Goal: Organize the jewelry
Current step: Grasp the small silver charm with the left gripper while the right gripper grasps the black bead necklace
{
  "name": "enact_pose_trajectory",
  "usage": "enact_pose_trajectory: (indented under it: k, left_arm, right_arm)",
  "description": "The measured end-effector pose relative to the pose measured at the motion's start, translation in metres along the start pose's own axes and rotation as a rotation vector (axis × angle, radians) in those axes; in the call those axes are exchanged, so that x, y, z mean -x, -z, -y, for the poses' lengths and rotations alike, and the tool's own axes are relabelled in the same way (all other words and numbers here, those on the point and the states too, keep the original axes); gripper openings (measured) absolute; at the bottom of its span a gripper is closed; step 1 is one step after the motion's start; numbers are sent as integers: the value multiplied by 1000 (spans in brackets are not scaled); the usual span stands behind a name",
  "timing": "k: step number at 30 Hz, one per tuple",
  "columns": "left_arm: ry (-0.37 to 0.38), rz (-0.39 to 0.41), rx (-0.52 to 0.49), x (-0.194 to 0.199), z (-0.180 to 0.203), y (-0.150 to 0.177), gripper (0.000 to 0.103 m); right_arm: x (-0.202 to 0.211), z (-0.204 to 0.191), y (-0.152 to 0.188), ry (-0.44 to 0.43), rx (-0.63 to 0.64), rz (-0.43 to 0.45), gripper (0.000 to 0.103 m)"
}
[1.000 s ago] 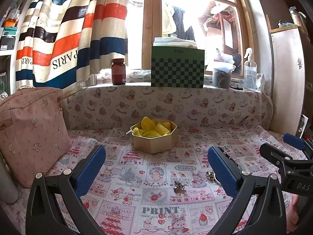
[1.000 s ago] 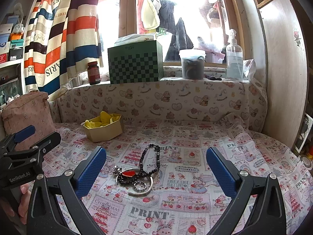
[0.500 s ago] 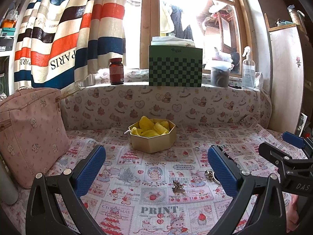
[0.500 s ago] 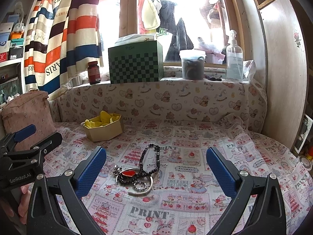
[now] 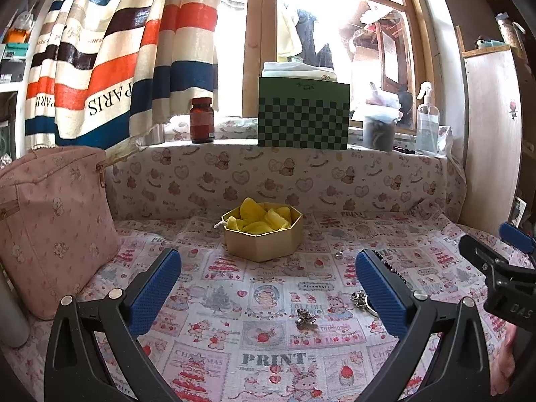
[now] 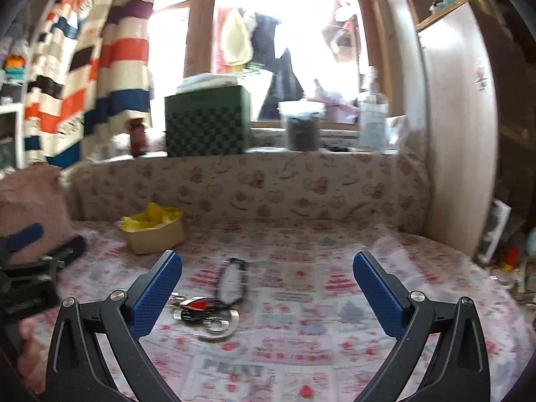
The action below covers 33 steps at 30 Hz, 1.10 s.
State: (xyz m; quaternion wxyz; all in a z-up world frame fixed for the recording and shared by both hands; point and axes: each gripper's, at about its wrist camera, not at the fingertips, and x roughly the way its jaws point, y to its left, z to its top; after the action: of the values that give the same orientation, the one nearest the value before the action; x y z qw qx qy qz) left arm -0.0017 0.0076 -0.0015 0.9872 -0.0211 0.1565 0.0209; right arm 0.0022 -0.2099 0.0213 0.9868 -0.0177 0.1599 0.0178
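Note:
A gold octagonal box (image 5: 263, 234) lined with yellow cloth stands on the patterned cloth ahead of my left gripper (image 5: 268, 288), which is open and holds nothing. A small silver charm (image 5: 305, 318) lies between its fingers, and a ring (image 5: 339, 254) rests further back. In the blurred right wrist view the black bead necklace (image 6: 232, 281), a red pendant (image 6: 197, 305) and a silver bangle (image 6: 217, 326) lie just ahead of my open right gripper (image 6: 268, 293). The box (image 6: 154, 232) sits at the left there.
A pink zip bag (image 5: 50, 221) leans at the left. On the sill stand a green chequered tissue box (image 5: 303, 117), a brown jar (image 5: 201, 120), a lidded tub (image 5: 378, 130) and a pump bottle (image 5: 427, 124). A wooden cabinet (image 5: 492, 140) closes the right side.
My right gripper has swung left and forward toward the jewelry pile, blurring its view. The left gripper has crept slightly closer to the box.

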Motion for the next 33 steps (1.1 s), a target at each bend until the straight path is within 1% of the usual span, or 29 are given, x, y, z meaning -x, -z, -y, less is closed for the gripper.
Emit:
enact_pose_trajectory:
  k: [2,3,4,5,6,7,9,11,12,14,15,17,19,20,21,22,23,24,25,26,28,29,31,33]
  left_arm:
    - [-46,-10,24,-4,-5,-1,103]
    - [-58,-19,44,-6,-9,-2,103]
    - [-57,-28,66,-7,-14,-1,103]
    - [-50,-36,97,-8,-21,-1,103]
    - [-45,-37,124,-9,-26,-1,103]
    - [-41,-37,149,-8,-31,0,103]
    - [-40,-26,188,-5,-39,0,103]
    - [-49,-23,198,-5,-40,1,103]
    - [-51,-28,197,-6,-40,1,103]
    - [-42,-36,196,-7,-40,1,103]
    - [-43,-41,194,-8,-39,1,103]
    - [-72,-57,193,-11,-40,1,103]
    - [-98,-72,215,-14,-45,1,103]
    - [-129,-77,233,-15,-49,2,103]
    - [-165,-82,243,-16,-51,2,103]
    - [-214,-94,244,-18,-53,2,103]
    - [-235,-105,237,-19,-52,3,103]
    - [-229,-118,231,-22,-52,3,103]
    - [-216,-123,223,-23,-52,3,103]
    - [-208,-126,213,-24,-50,3,103]
    - [-197,-120,200,-23,-48,3,103]
    - [-190,-117,197,-22,-47,3,103]
    - [-182,-116,201,-22,-47,2,103]
    - [-179,-119,200,-21,-47,2,103]
  right_arm:
    - [-5,5,-1,92,-13,-61,103]
    - [-8,8,-2,105,-28,-89,103]
    - [-12,12,-6,92,-52,-119,103]
    - [-17,16,-8,62,-68,-140,103]
    - [-24,20,-15,10,-78,-171,103]
    - [-29,21,-18,-25,-78,-194,103]
    - [-44,23,-29,-108,-66,-268,103]
    - [-56,22,-38,-138,-52,-311,103]
    - [-61,21,-42,-130,-44,-310,103]
    - [-68,17,-49,-118,-28,-281,103]
    - [-71,13,-51,-128,-21,-264,103]
    - [-82,4,-54,-183,1,-267,103]
    - [-98,-9,-55,-263,39,-308,103]
    - [-103,-15,-53,-296,56,-313,103]
    - [-106,-20,-51,-316,67,-316,99]
    - [-111,-29,-47,-344,95,-328,79]
    - [-115,-35,-42,-370,119,-352,66]
    - [-120,-40,-36,-407,131,-386,49]
    - [-125,-43,-29,-449,129,-420,43]
    - [-128,-45,-23,-484,126,-450,42]
    - [-133,-51,-10,-522,145,-512,33]
    - [-134,-55,-4,-544,173,-533,30]
    - [-131,-64,3,-572,209,-540,21]
    - [-127,-70,7,-589,230,-537,18]
